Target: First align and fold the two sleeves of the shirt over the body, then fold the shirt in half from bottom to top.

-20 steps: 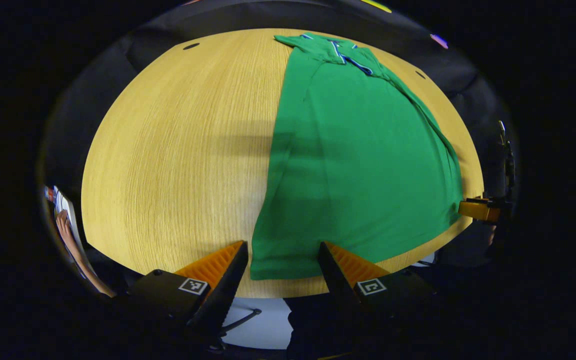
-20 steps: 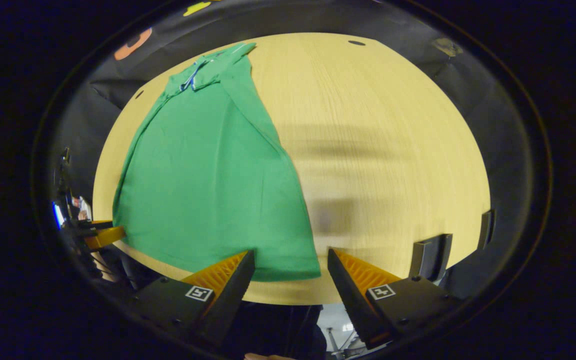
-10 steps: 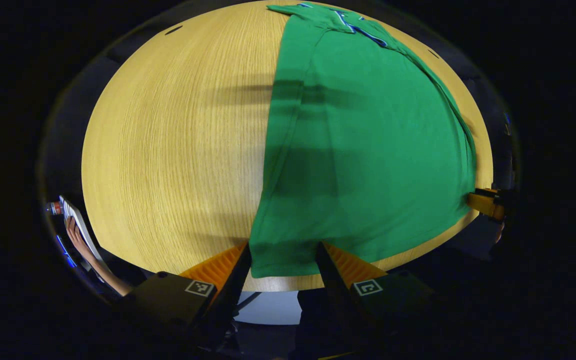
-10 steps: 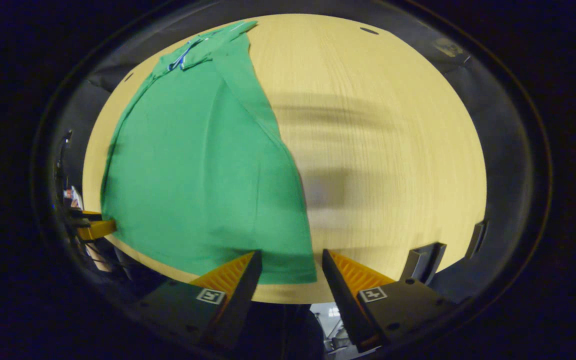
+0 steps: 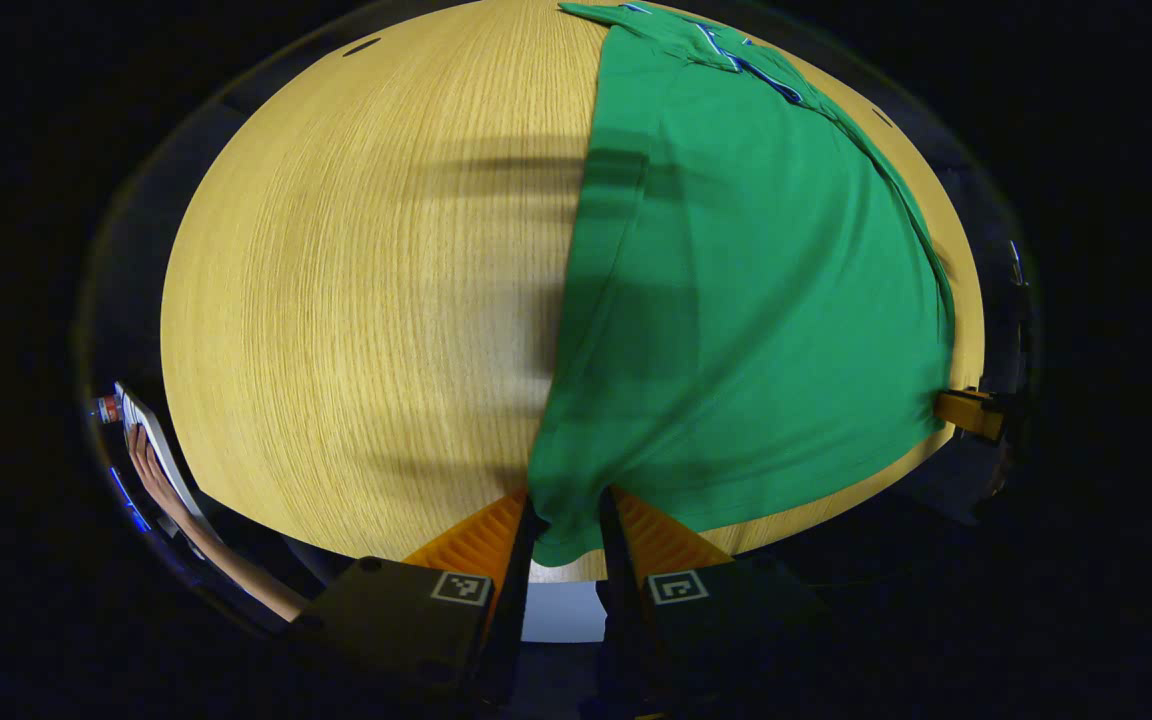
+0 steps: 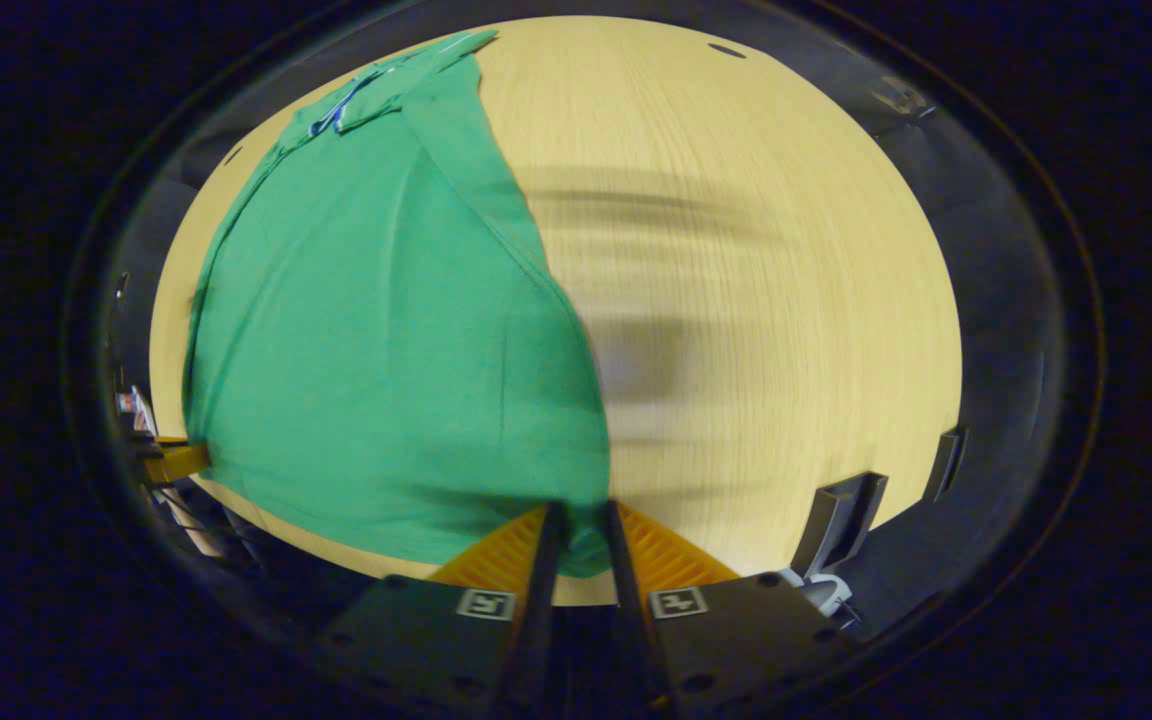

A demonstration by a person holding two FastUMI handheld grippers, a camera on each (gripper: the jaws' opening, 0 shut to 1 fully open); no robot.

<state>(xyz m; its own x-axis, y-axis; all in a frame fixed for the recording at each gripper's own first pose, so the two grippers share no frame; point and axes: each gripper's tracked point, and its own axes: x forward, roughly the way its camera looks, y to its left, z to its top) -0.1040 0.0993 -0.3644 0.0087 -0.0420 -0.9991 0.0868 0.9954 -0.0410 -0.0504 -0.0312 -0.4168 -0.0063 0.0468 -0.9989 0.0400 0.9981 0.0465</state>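
Looks like a recording booth or lab setup, not a home: a bare round wooden worktop (image 5: 356, 280) with dark cloth walls (image 6: 996, 200) hung close all around its edge.

Shirt (image 5: 756, 300): lies flat on the counter (image 5: 356, 300), collar at the far edge, hem at the near edge. Sleeves lie on the body.
Left claw (image 5: 566, 530): at the near counter edge, on the shirt's near left hem corner, fingers either side of the cloth.
Right claw (image 6: 581, 535): at the near edge, on the near right hem corner, likewise.
Bare counter: left of the shirt in the left gripper view, right of it in the right gripper view.
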